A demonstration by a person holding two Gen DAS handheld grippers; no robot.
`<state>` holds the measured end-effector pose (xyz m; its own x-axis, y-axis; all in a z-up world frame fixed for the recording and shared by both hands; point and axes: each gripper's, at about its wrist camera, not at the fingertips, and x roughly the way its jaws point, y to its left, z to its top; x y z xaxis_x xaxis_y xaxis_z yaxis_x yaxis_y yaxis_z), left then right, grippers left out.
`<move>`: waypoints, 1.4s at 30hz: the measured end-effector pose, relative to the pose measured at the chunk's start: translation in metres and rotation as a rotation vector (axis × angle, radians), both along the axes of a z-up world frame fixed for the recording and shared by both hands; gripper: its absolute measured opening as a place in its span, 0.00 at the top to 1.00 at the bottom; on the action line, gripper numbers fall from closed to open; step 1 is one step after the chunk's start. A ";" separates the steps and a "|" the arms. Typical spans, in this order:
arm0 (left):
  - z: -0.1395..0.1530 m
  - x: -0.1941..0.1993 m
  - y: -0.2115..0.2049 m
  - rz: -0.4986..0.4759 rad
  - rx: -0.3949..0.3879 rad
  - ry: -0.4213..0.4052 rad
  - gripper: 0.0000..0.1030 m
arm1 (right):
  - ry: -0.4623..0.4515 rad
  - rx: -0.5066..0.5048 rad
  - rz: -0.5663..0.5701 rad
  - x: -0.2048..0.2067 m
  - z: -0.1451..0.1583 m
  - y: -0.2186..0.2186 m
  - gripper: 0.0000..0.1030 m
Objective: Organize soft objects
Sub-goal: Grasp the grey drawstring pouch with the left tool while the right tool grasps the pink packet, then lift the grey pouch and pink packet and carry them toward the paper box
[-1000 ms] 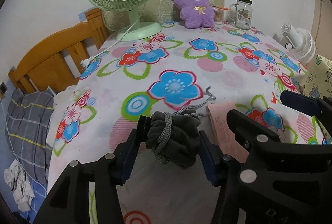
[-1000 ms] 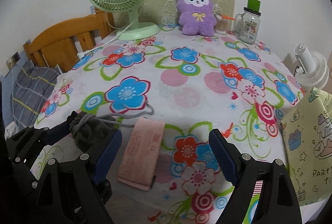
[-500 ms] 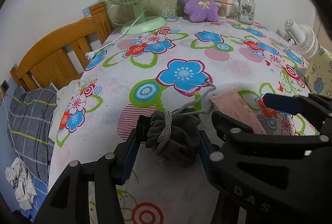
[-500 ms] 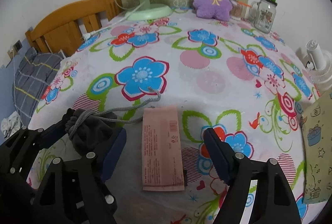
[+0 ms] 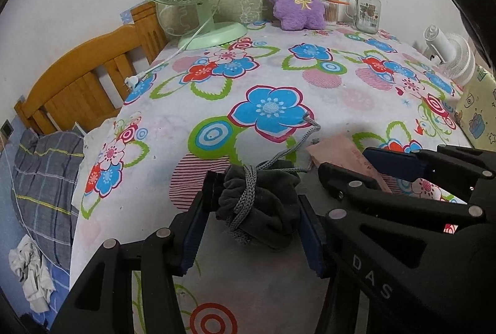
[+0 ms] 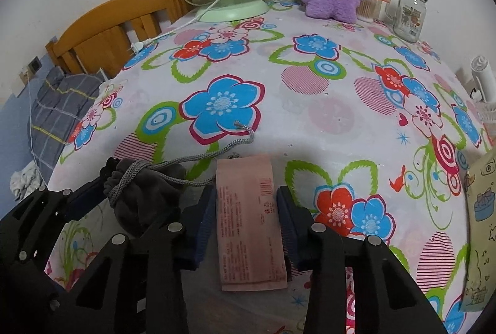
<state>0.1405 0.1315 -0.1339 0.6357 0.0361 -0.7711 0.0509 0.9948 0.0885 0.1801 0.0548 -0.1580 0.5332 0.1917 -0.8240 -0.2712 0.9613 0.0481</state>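
While flanking packet edges, closing right tool

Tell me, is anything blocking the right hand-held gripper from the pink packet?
Nothing visible. The pink packet lies flat between the closing jaws of the right hand-held gripper; the grey pouch sits off to its left, in the left hand-held gripper.

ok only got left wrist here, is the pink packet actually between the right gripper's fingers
Observer: Yes. In the right wrist view the pink packet sits lengthwise between the pads of the right gripper; its jaws are closing.
Operator: is it lifted
Observer: No, it lies flat on the tablecloth, near end uncovered.
Operator: cord in the way
Observer: One strand of the grey pouch's cord reaches the packet's left edge, just beyond the left pad's tip.
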 end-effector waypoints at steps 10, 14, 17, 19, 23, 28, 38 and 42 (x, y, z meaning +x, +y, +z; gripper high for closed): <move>0.004 -0.004 -0.015 -0.016 -0.021 0.008 0.45 | -0.013 -0.005 -0.032 -0.009 0.006 -0.017 0.59; 0.009 -0.006 -0.023 -0.025 -0.026 0.000 0.45 | -0.026 -0.003 -0.050 -0.013 0.012 -0.027 0.59; 0.013 -0.009 -0.030 -0.028 -0.024 -0.011 0.45 | -0.038 0.001 -0.059 -0.018 0.017 -0.034 0.59; 0.016 -0.011 -0.033 -0.027 -0.022 -0.016 0.45 | -0.046 0.005 -0.063 -0.021 0.021 -0.038 0.59; 0.022 -0.015 -0.040 -0.023 -0.017 -0.027 0.45 | -0.064 0.015 -0.069 -0.029 0.029 -0.047 0.59; 0.029 -0.021 -0.049 -0.027 -0.015 -0.041 0.45 | -0.083 0.027 -0.080 -0.037 0.037 -0.059 0.59; 0.041 -0.030 -0.067 -0.039 -0.013 -0.060 0.45 | -0.121 0.045 -0.101 -0.051 0.054 -0.078 0.59; 0.048 -0.035 -0.072 -0.044 -0.012 -0.074 0.45 | -0.134 0.049 -0.104 -0.055 0.061 -0.083 0.59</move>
<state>0.1059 0.0593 -0.0862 0.6915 -0.0019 -0.7223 0.0882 0.9927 0.0818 0.1246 -0.0283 -0.0972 0.6566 0.1674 -0.7354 -0.1772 0.9820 0.0654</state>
